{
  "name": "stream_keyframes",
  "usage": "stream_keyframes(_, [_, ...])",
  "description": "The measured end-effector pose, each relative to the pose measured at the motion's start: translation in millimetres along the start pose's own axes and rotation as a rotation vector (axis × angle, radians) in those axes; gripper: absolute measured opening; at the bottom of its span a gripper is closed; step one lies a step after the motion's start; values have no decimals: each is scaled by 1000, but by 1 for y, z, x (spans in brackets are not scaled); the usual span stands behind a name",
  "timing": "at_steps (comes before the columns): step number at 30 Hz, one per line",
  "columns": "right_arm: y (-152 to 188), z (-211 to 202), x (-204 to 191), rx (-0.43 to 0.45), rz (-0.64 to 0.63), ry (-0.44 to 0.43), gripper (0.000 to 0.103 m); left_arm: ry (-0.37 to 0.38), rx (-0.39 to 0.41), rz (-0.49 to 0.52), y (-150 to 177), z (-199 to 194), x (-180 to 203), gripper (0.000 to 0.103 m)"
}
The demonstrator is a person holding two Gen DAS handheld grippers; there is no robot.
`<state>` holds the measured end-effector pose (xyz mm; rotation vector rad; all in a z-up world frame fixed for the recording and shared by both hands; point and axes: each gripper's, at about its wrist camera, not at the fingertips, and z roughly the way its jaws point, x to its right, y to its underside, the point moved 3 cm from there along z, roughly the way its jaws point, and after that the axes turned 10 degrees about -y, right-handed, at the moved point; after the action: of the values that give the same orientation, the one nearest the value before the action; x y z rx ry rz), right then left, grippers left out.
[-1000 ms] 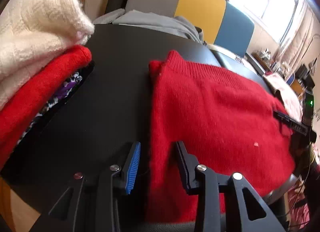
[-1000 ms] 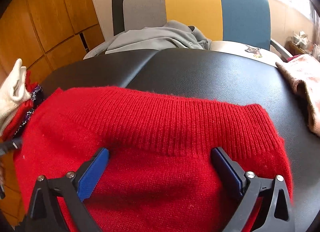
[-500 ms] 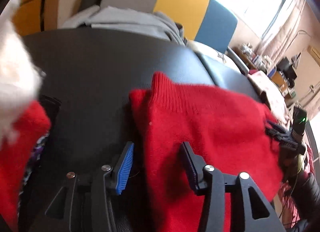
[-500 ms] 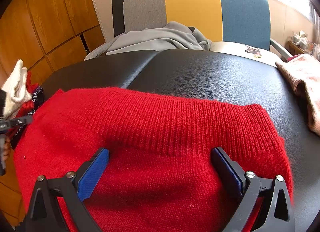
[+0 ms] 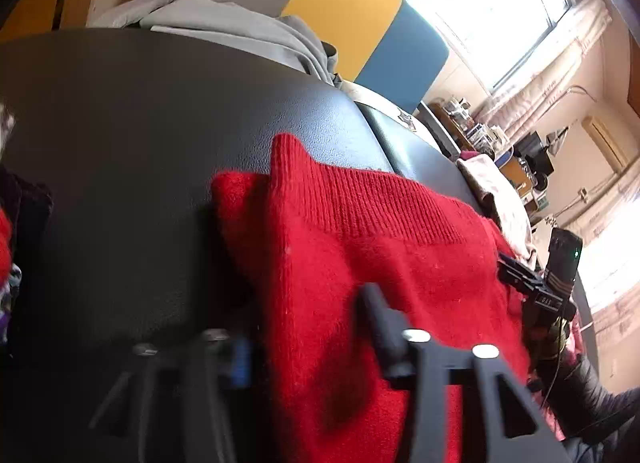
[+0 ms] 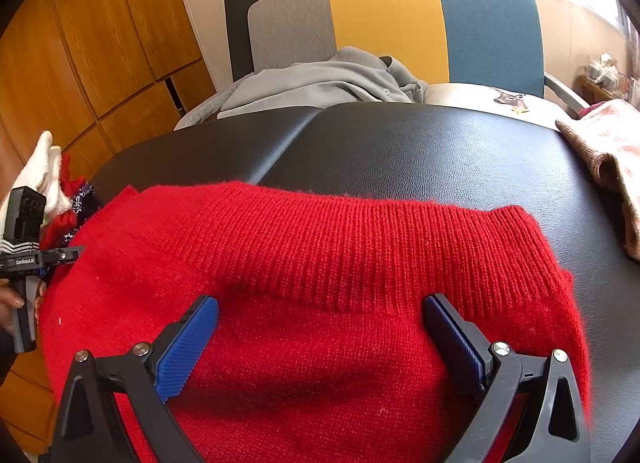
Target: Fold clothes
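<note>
A red knit sweater (image 6: 320,247) lies folded on the black padded table (image 6: 420,151), its ribbed band on the far side. My right gripper (image 6: 320,319) hovers low over its near half, open wide, both blue pads above the knit and nothing pinched. In the left wrist view the sweater (image 5: 380,263) fills the right half. My left gripper (image 5: 308,335) is open and straddles the sweater's left edge, one finger over the bare table and the other over the knit. Each gripper shows in the other's view: left gripper (image 6: 24,247), right gripper (image 5: 536,295).
A stack of folded clothes (image 6: 52,183), white on top of red, sits at the table's left end. A grey garment (image 6: 328,79) lies on the grey, yellow and blue chair (image 6: 392,23) behind. A pinkish-brown garment (image 6: 604,151) rests at the right edge. Wooden cabinets stand on the left.
My left gripper has swung right and closer along the sweater's left edge, so the folded stack has slid out of its view. The right gripper has stayed put, still open.
</note>
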<state>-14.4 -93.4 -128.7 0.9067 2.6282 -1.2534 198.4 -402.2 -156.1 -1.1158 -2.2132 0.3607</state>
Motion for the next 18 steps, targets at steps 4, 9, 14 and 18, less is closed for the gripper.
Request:
stream_keyframes(4, [-1, 1, 0, 3, 6, -4, 103, 41, 24, -54, -3, -15, -1, 18])
stream_keyframes(9, [-3, -3, 1, -18, 22, -69, 103, 93, 54, -121, -7, -35, -3, 17])
stream_keyframes(14, [-9, -42, -1, -111, -22, -255, 103, 103, 85, -125, -19, -61, 3, 17])
stream_keyframes(18, [-1, -67, -7, -244, -96, -338, 103, 97, 90, -120, -33, -77, 10, 17])
